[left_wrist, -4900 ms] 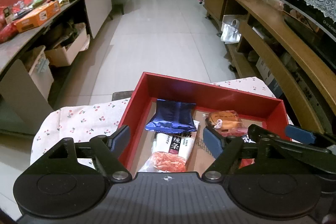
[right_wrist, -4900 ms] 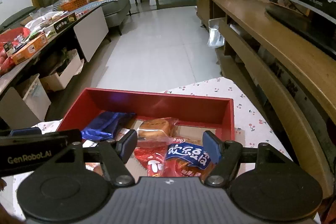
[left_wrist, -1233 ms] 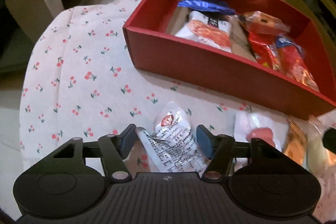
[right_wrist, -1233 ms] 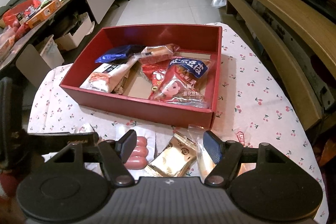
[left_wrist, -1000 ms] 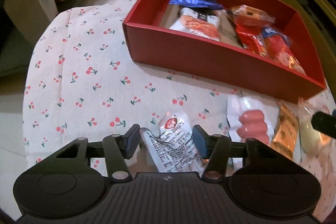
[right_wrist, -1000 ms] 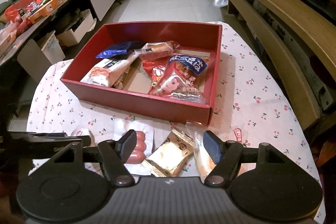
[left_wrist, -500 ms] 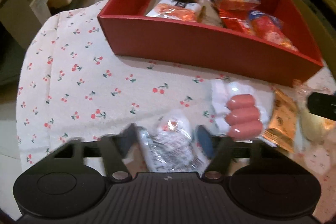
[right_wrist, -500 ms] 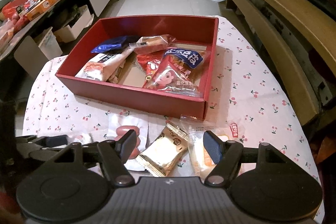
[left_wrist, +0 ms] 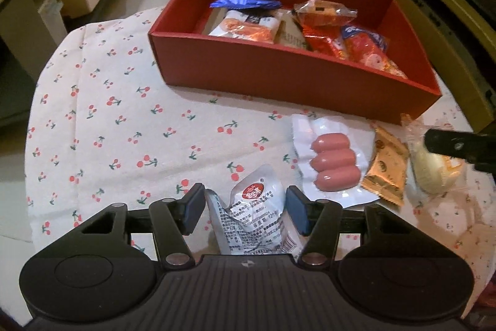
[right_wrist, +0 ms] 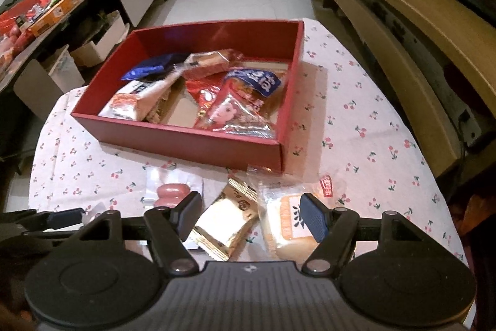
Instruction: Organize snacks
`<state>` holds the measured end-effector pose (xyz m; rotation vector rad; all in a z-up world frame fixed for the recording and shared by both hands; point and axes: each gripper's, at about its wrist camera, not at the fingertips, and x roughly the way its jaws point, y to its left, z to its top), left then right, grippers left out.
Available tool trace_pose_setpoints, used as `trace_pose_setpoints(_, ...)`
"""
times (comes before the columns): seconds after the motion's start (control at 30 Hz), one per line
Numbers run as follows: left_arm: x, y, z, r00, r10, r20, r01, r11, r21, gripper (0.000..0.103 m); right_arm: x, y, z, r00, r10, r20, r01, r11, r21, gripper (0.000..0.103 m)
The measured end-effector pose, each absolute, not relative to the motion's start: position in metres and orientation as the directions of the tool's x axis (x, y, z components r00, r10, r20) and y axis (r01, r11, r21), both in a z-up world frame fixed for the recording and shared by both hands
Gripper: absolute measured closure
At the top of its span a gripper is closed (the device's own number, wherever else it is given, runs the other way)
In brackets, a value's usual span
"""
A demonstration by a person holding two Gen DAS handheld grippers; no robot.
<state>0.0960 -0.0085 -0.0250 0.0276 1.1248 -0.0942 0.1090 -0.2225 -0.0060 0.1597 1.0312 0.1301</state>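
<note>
A red box (left_wrist: 279, 76) holding several snack packs stands on a cherry-print cloth; it also shows in the right wrist view (right_wrist: 186, 141). In front of it lie a silver pouch (left_wrist: 257, 213), a sausage pack (left_wrist: 333, 163), a gold packet (left_wrist: 387, 166) and a pale bread pack (left_wrist: 431, 172). My left gripper (left_wrist: 245, 210) is open with the silver pouch between its fingers, not clamped. My right gripper (right_wrist: 251, 216) is open over the gold packet (right_wrist: 226, 222) and the bread pack (right_wrist: 288, 225), touching neither.
The cherry-print cloth (left_wrist: 108, 114) covers a small round table. A long wooden bench (right_wrist: 403, 20) runs along the right. A cluttered counter (right_wrist: 46, 8) and cardboard boxes stand on the left. Tiled floor lies beyond.
Both grippers have pulled back from the box to the near table edge. My left gripper has settled around the silver pouch; my right has moved over the gold and bread packs.
</note>
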Motion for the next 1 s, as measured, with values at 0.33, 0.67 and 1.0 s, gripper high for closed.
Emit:
trace_pose_setpoints(0.33, 0.096, -0.013, -0.014, 0.440, -0.134, -0.888, 0.127, 0.988, -0.086, 0.039, 0.118, -0.244, -0.020, 0.475, 0.161, -0.865, 0.082, 0.971, 0.225, 0.027)
trace_pose_setpoints(0.67, 0.099, -0.021, -0.033, 0.391, -0.135, -0.910, 0.138, 0.987, -0.087, 0.039, 0.130, -0.243, -0.042, 0.408, 0.108, -0.906, 0.101, 0.981, 0.163, 0.019)
trace_pose_setpoints(1.0, 0.098, -0.022, -0.047, 0.358, -0.115, -0.927, 0.147, 0.987, -0.066, 0.036, 0.131, -0.242, -0.057, 0.370, 0.100, -0.924, 0.076, 0.988, 0.138, 0.035)
